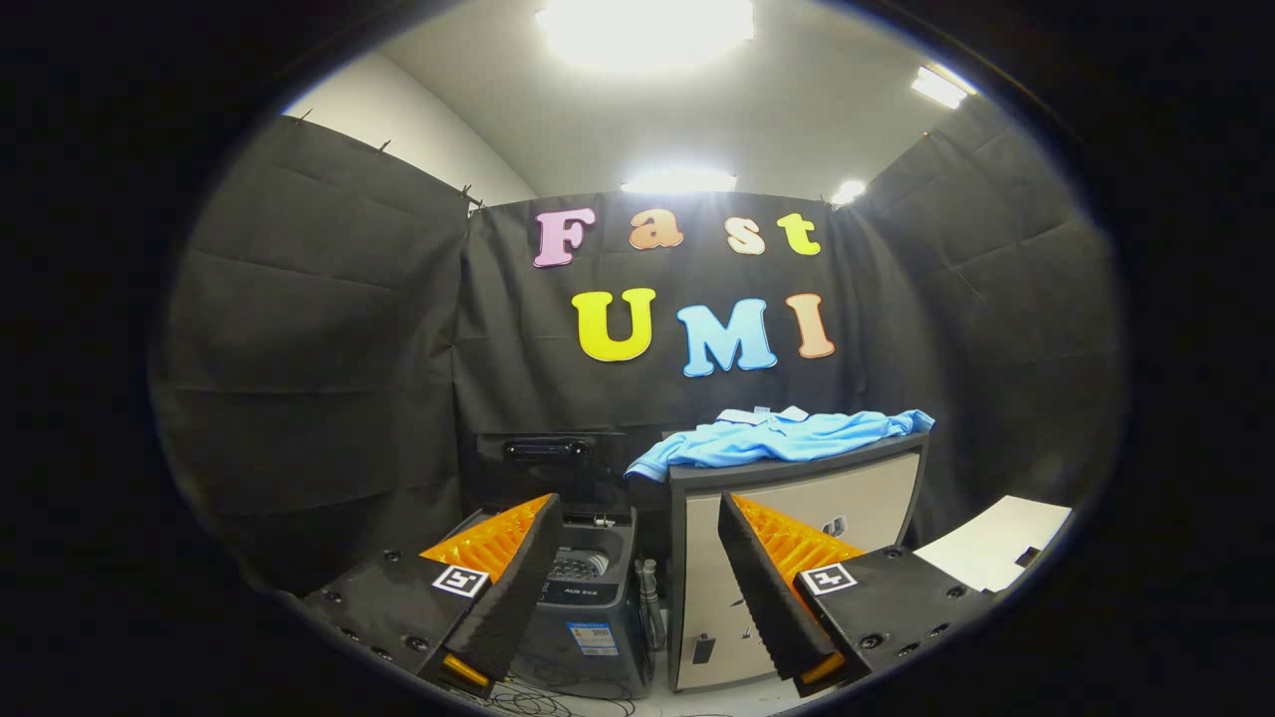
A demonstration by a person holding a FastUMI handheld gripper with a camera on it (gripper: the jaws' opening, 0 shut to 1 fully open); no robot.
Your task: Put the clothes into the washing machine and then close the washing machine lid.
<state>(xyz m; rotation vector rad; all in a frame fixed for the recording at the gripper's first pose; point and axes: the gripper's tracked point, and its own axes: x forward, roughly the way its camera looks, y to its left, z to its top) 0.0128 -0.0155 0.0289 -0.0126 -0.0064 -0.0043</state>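
The gripper (637, 588) is standing with its two fingers spread wide apart, and nothing is lying between them. The left finger (518, 588) and the right finger (767, 588) are showing dark ribbed pads on their inner faces and orange ribbing behind.

The washing machine (593, 597), a small dark grey top-loading unit, is sitting just ahead of the fingers, showing in the gap beside the left finger. Its lid (548, 450) is standing raised at the back, against the black cloth wall, so the drum opening (578, 566) is lying exposed. The inside of the drum is partly hidden by the left fingertip and appears to be holding no garment, though this cannot be confirmed.

The clothes (777, 436), a light blue shirt, are lying spread across the top of a pale cabinet (857, 488). This cabinet is standing immediately beside the washing machine, beyond the right finger. The shirt is resting higher than both fingertips and well apart from them, with one sleeve hanging over the cabinet edge nearest the machine.

A white panel (996, 553) is lying outward of the right finger.
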